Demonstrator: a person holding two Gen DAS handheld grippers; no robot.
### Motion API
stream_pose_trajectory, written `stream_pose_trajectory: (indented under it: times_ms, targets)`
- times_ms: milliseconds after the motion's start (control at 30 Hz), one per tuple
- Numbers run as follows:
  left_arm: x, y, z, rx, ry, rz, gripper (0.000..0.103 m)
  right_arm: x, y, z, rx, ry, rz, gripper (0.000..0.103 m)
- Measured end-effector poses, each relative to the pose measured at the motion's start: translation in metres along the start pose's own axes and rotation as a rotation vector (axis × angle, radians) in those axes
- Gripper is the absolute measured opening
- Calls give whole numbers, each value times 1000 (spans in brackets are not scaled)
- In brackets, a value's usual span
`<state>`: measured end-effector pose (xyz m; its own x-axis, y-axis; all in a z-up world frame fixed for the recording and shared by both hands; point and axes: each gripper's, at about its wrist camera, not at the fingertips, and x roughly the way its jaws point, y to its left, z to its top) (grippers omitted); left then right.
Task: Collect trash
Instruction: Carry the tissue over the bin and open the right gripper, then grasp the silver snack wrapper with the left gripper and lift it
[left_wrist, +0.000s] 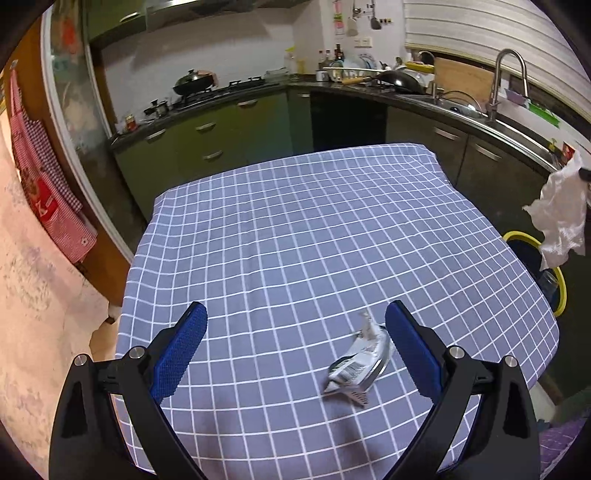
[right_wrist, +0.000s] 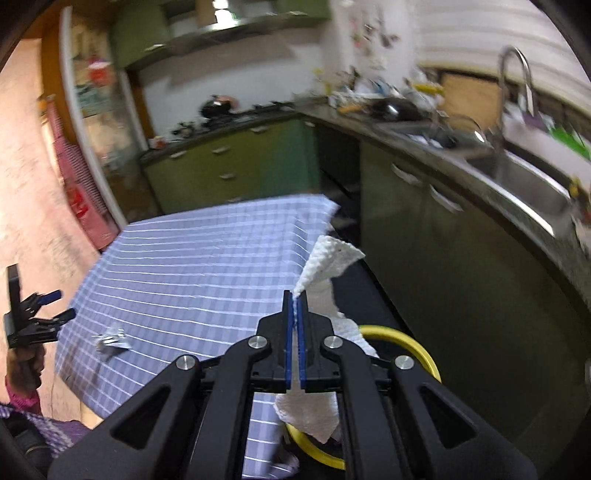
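**Inspector:** Two pieces of trash noted. Left first: the left claw (left_wrist: 295, 354) stands spread and empty above the surface (left_wrist: 295, 221), with the crumpled foil wrapper (left_wrist: 356, 363) lying between its fingers, nearer the right one.

**Clerk:** Handling?

**Inspector:** Judged very light, thin and crinkly, likely to skid on the cloth. Best pinched across its raised crumpled middle, not the flat tail.

**Clerk:** And rightward?

**Inspector:** The right claw (right_wrist: 295, 299) is pressed together on a white paper towel (right_wrist: 332, 258), soft and limp, hanging past the surface's right edge over the yellow-rimmed bin (right_wrist: 424, 350).

**Clerk:** Clearance?

**Inspector:** The wrapper lies near the front-right corner. Open cloth lies behind it, and the bin sits just beyond the edge.
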<state>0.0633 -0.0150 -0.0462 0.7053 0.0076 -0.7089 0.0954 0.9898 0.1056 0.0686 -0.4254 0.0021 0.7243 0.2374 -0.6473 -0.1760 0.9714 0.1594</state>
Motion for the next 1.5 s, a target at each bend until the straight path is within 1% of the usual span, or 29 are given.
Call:
stream_pose_trajectory:
  times_ms: [100,200,233,267,300,333,367,433,500,567,633,667,767,967,1067,1133,1200,1267,1433,1500]
  targets:
    - [-1,-7,2,19,0,-4,96,22,-26,-15,62,52,-13,3]
    - [-3,-15,5,35,-2,-8,96,39,-41,-36,94,114,-3,8]
    - [-4,-17,5,38,-2,-11,96,52,-44,-46,84,176,-25,30]
    - [-4,-18,6,40,-2,-14,96,62,-46,-54,72,214,-97,58]
    - [-3,-19,6,42,-2,-19,96,69,-48,-62,58,234,-183,61]
    - [-3,-19,6,44,0,-22,96,76,-51,-74,53,255,-226,61]
    - [-2,-20,6,47,3,-25,96,78,-54,-80,75,264,-200,61]
    - [0,-24,5,56,8,-31,96,74,-57,-88,112,248,-160,60]
    - [1,-25,5,64,6,-41,96,68,-54,-91,119,230,-155,60]
    - [1,-27,4,70,2,-63,96,62,-50,-93,125,214,-134,60]
    - [1,-31,2,84,-5,-109,96,57,-44,-91,116,206,-124,60]
    - [2,-34,0,101,-10,-141,96,56,-39,-91,109,202,-117,60]
    - [10,-46,-6,164,1,-198,96,56,-26,-87,86,199,-90,61]
    - [35,-61,-14,285,46,-265,96,61,-7,-87,54,212,-37,62]
    - [50,-65,-18,329,83,-265,96,64,-1,-87,49,219,-23,63]
    - [62,-66,-20,346,111,-261,92,66,3,-88,46,223,-15,63]
    - [71,-67,-21,358,135,-263,84,68,4,-88,45,229,-8,63]
    - [78,-68,-25,375,158,-260,82,71,6,-89,41,236,-6,63]
    - [87,-68,-32,408,186,-258,75,75,8,-88,36,242,4,63]
    - [90,-67,-36,412,200,-257,65,76,10,-88,36,241,8,63]
